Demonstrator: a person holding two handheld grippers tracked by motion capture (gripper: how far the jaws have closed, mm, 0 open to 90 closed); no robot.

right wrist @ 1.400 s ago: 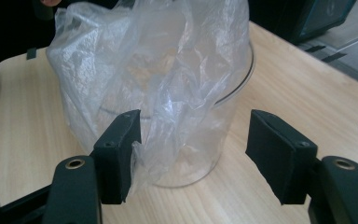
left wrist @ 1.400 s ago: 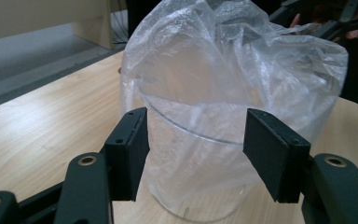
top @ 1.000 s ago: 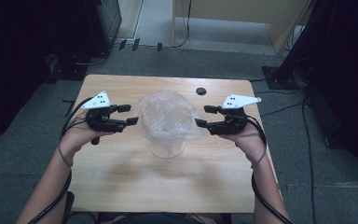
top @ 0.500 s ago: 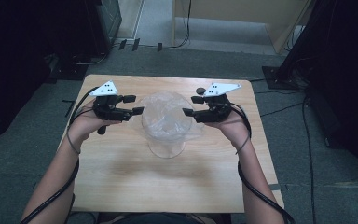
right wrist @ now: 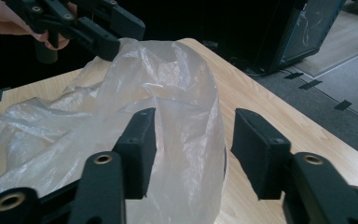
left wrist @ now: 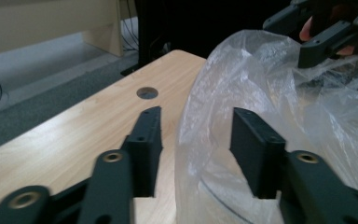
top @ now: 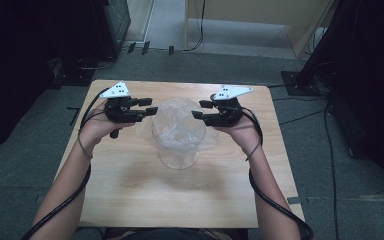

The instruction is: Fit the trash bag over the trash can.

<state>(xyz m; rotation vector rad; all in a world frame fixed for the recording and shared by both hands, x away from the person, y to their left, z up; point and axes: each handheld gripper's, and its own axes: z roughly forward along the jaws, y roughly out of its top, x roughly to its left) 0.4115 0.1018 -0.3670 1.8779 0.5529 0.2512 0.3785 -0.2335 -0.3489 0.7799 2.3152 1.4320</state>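
Note:
A clear plastic bag (top: 180, 125) lines a clear round container (top: 178, 156) in the middle of the wooden table (top: 130, 195). My left gripper (top: 151, 109) is at the bag's left rim and my right gripper (top: 197, 109) at its right rim, facing each other. In the left gripper view, the jaws (left wrist: 196, 116) straddle the bag's edge (left wrist: 200, 140) with a gap on both sides. The right gripper view shows the same: jaws (right wrist: 193, 114) around a fold of bag (right wrist: 186, 140), with no pad pressing on it. Both pairs of jaws have just been closing, with the film between them.
A dark round hole (left wrist: 147, 93) is set in the tabletop near its far edge. Black stands and cables (top: 300, 80) sit on the grey floor beyond the table. A cable trails from each gripper along the forearm (top: 85, 165).
Both grippers have moved toward the table's far side and inward onto the bag's rim. Their jaws stand narrower than before. The bag has stayed on the container.

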